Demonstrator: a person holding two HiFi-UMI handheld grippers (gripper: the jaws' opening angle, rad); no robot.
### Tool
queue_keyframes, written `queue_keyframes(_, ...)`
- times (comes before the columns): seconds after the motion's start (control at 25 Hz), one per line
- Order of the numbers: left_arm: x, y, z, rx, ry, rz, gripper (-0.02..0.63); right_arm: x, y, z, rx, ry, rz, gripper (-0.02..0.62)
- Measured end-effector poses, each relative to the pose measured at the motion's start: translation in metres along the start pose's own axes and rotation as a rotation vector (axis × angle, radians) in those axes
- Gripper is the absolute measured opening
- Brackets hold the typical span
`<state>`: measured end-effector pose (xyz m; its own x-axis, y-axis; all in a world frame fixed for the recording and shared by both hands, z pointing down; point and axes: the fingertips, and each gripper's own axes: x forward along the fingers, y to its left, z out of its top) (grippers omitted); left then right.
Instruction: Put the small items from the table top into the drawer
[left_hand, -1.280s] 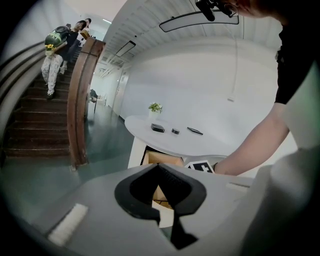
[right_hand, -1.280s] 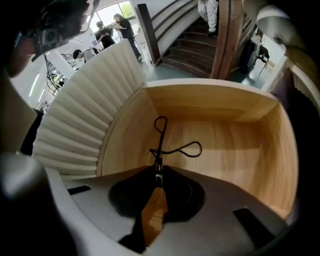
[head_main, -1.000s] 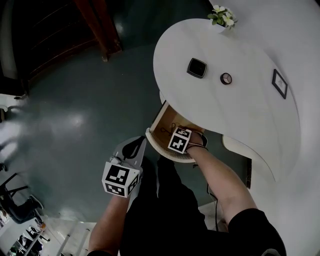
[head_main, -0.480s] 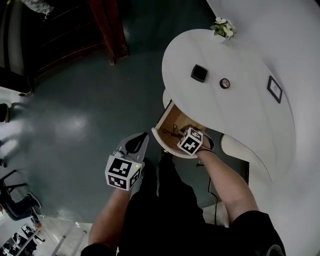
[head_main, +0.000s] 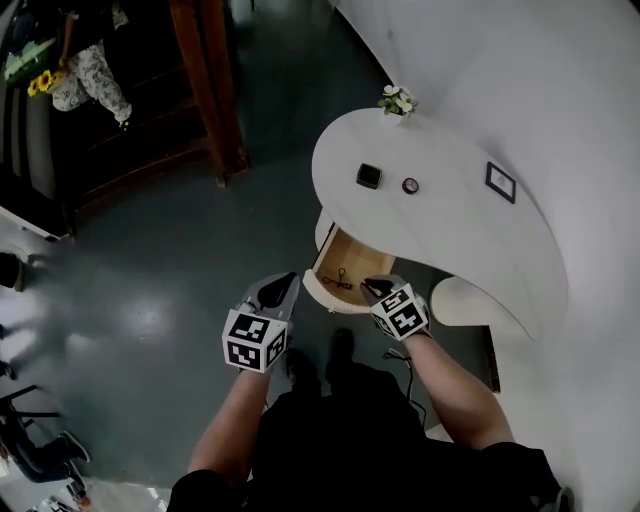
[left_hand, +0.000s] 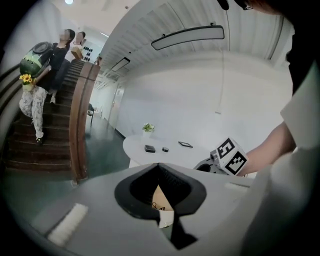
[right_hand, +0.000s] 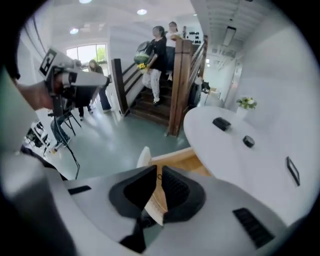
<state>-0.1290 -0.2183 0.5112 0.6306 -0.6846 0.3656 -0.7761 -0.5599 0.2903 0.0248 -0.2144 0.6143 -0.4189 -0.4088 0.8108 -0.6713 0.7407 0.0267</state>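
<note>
Drawer (head_main: 355, 255) pulled open toward person, left gripper (head_main: 285, 282) closed empty, right gripper (head_main: 370, 287) slightly parted

Table (head_main: 450, 240): stood against the wall (head_main: 570, 120).
Drawer (head_main: 356, 256): stuck out open from under the table, on its side toward the person.
Thin item (head_main: 341, 281): lay in the drawer, out from under the table.
Square item (head_main: 369, 176): lay on the table, near its edge above the drawer.
Round item (head_main: 410, 186): lay on the table, just wallward of the square item.
Frame (head_main: 500, 182): lay on the table, nearest the wall.
Plant (head_main: 397, 100): stood at the table's far end.
Left gripper (head_main: 283, 282): hung off the table, left of the drawer.
Right gripper (head_main: 372, 289): hung off the table, at the drawer's front.
Staircase (head_main: 130, 110): rose left of the table, well apart.
</note>
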Motion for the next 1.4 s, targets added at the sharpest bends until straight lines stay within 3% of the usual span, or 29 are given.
queue_keyframes(0.2,-0.016,-0.016,0.024,0.029,-0.034,0.006,0.011,-0.052,-0.001,0.019,0.076,-0.133,-0.013,0.035)
queue_keyframes(0.48,-0.011,-0.044,0.065,0.111,-0.082,0.038,0.011,-0.120,-0.036,0.048,0.149,-0.388,-0.041,0.027)
queue_keyframes(0.8,0.014,-0.107,0.091,0.121,-0.111,0.085,0.011,-0.201,-0.063,0.027,0.254,-0.604,0.004,0.018)
queue_keyframes(1.08,0.031,-0.140,0.104,0.129,-0.137,0.095,0.011,-0.251,-0.089,0.031,0.198,-0.720,0.001,0.012)
queue_keyframes(1.4,0.024,-0.137,0.135,0.174,-0.177,0.046,0.011,-0.302,-0.096,0.056,0.172,-0.819,-0.073,0.012)
